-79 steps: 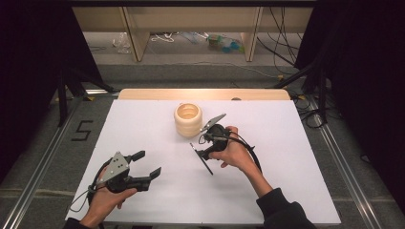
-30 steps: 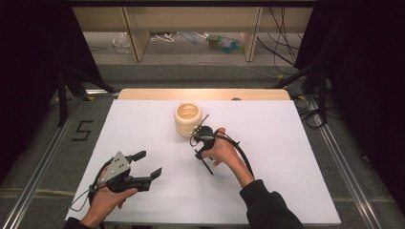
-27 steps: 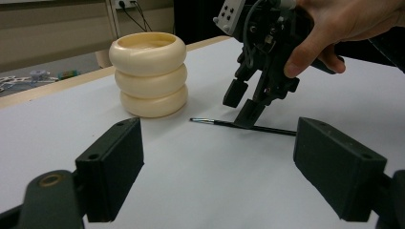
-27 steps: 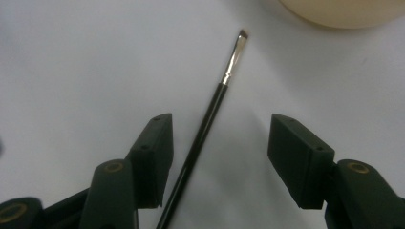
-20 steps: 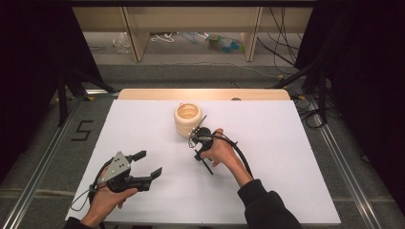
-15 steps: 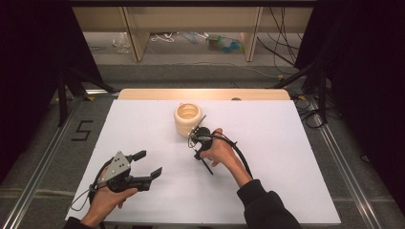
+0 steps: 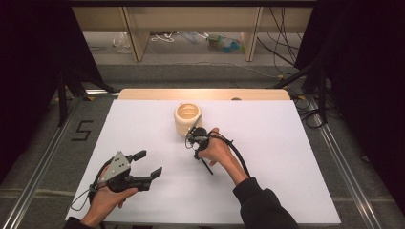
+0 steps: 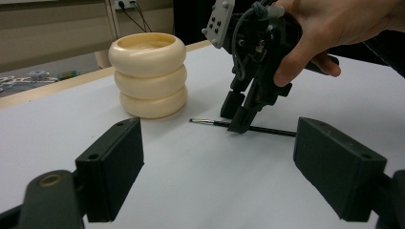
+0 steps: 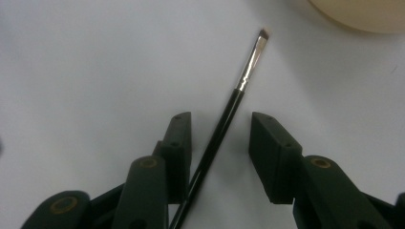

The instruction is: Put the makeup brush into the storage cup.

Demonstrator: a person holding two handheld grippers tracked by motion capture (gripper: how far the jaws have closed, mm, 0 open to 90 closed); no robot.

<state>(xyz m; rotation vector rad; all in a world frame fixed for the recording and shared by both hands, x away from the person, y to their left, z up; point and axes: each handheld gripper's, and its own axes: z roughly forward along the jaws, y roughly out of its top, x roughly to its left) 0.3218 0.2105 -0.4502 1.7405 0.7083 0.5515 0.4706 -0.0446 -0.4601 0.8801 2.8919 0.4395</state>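
Right gripper view shows the thin paintbrush (image 9: 224, 114) lying flat on the white table (image 9: 86, 62), near the cream holder (image 9: 363, 14). The right gripper (image 9: 217, 138) has just been closing around its black handle, pads not yet pressing. The brush looks light, stiff and slippery; mid-handle seems the best grip. The left gripper (image 8: 219, 167) rests released.

The brush (image 9: 224, 119) handle runs off the bottom edge between the right tongs (image 9: 217, 143). The cream pot (image 9: 363, 14) is cut off at the top.
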